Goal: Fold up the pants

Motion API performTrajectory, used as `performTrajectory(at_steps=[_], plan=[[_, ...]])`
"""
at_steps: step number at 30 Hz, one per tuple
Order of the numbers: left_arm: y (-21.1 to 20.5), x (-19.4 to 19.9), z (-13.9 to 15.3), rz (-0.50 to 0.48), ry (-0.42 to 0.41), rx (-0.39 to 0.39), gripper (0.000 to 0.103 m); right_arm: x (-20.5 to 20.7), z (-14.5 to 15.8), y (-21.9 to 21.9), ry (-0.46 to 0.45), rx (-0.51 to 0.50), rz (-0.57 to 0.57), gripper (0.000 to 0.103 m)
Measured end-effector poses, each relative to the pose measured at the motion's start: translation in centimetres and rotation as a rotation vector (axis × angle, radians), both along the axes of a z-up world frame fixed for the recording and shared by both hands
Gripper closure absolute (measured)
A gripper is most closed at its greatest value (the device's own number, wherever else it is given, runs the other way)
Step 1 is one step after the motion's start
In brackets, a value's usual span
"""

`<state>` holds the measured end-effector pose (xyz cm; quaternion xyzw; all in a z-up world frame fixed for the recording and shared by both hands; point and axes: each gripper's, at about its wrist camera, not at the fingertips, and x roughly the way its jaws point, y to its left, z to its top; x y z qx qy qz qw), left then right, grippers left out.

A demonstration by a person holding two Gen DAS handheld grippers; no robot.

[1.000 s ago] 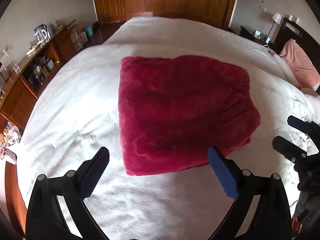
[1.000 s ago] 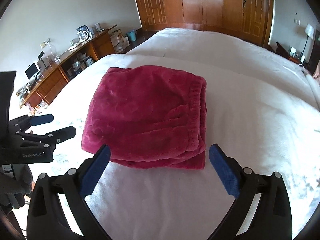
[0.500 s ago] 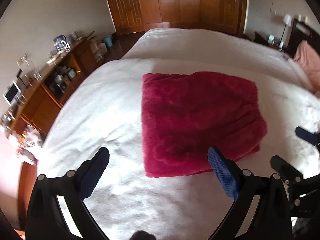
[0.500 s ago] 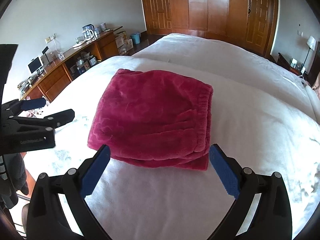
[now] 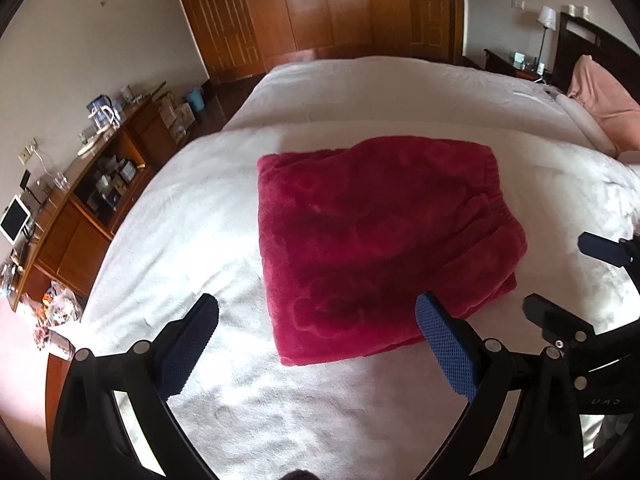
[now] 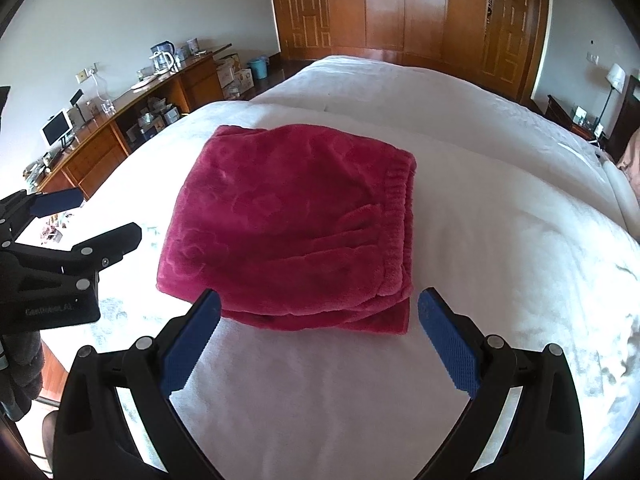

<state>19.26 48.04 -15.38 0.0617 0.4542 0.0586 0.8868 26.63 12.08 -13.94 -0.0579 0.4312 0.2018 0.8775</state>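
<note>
Pants [image 5: 380, 236], red fleece, are lying folded in a compact stack mid-bed [image 5: 180, 240], waistband toward the headboard side. Left gripper [image 5: 316, 340] and right gripper [image 6: 318, 336] are hovering apart from it, jaws wide, holding nothing.

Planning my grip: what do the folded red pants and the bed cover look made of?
Folded red pants: thick plush fleece by the look, with a matte fuzzy pile, an embossed pattern and a ribbed gathered waistband. Bed cover: white fabric with a fine nubby, terry-like texture; the exact weave is unclear.

Both wrist views near, sharing pants [image 5: 376, 240].
</note>
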Motion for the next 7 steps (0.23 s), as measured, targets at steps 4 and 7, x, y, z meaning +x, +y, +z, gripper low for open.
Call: performTrajectory(at_steps=[4,7], plan=[[1.8,1.3,-2.2,0.050,0.072,-0.040,0.005,0.4,-0.7,-0.3,0.025,-0.009,-0.013,0.003],[4.2,2.1,-4.9,0.108,0.157,-0.082,0.005,0.7,-1.5,-0.7,0.045,-0.023,-0.026,0.003]])
